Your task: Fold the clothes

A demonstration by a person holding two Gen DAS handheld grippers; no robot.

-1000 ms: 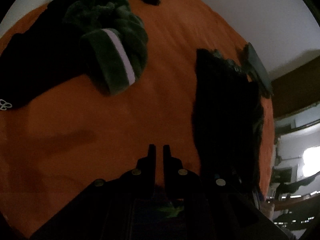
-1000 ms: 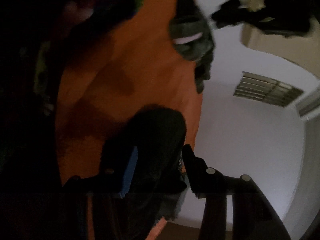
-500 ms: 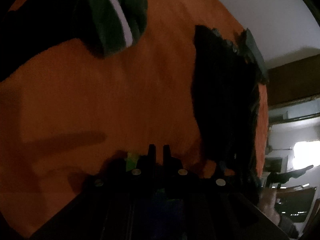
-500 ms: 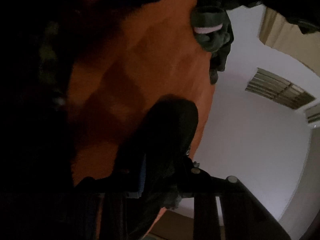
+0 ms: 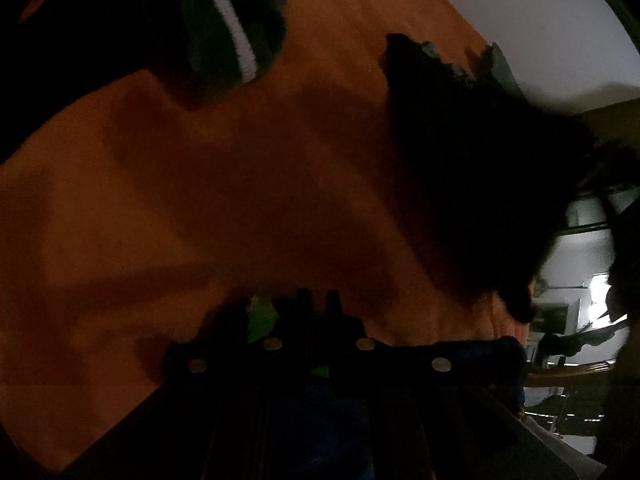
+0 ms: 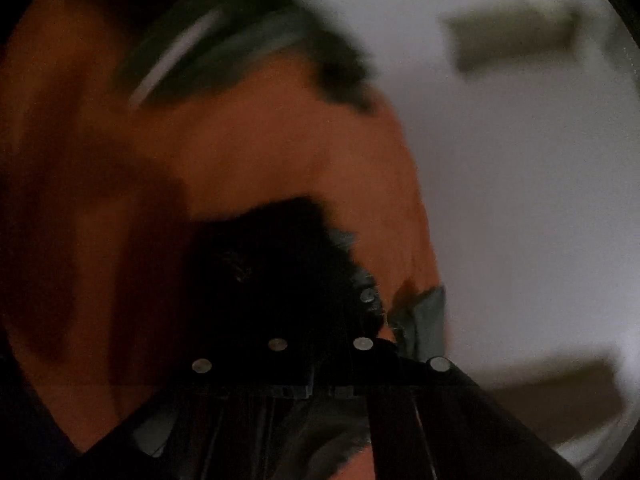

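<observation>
Folding looks barely begun: crumpled green striped-cuff garment and dark fuzzy garment lie loose on the orange bedspread, left gripper closed empty, right gripper closed on the dark garment's edge.

This looks like a dim room in a home: a broad orange cover lies spread over a soft surface, with loose clothes on it, among them a dark green garment with a white stripe at the far left and a black garment to the right. Beyond the far edge is a plain pale wall with a slatted vent (blurred). At the right, past the cover, a bright window lights a cluttered corner.
</observation>
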